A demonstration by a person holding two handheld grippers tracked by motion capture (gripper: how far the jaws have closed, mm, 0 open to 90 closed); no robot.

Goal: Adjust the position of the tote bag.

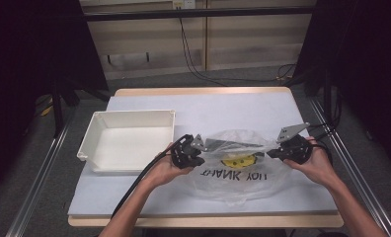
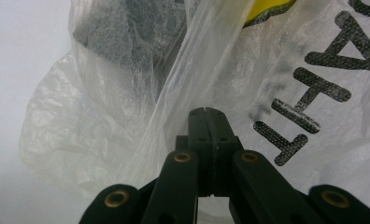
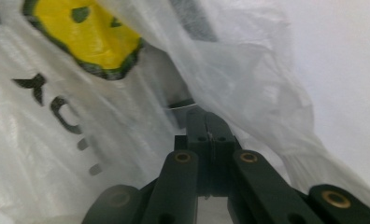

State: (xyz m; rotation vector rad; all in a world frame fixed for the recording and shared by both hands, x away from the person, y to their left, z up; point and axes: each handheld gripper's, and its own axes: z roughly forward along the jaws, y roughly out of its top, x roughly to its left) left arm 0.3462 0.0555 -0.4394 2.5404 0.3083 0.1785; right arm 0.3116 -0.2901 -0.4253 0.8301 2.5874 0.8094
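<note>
The plastic bag point(image 1: 238, 168), thin and clear with a yellow smiley face and black "THANK YOU" lettering, lies on the white table mat point(image 1: 233, 106) just to the right of the white bin point(image 1: 129, 140), near the mat's front edge. Its long axis runs left to right, parallel to that front edge. The print reads upside down in the high view, so the tops of the letters point toward the person and the smiley sits on the far side of the words.

The left gripper point(image 1: 199, 152) meets the bag's left edge, between the bin and the print; in the left gripper view its jaws point(image 2: 210, 116) are pressed together with a fold of film pinched at their tips. The right gripper point(image 1: 272, 154) meets the bag's right edge, well away from the bin; in the right gripper view its jaws point(image 3: 207, 122) are likewise closed tight on a gathered fold of plastic.

The bin's right wall stands close to the left hand point(image 1: 170, 165), leaving little room on that side. Beyond the bag, away from the person, the mat lies bare up to its far edge. To the right of the right hand point(image 1: 318, 165), only a narrow strip of mat remains before the table's side rail point(image 1: 354, 173).
</note>
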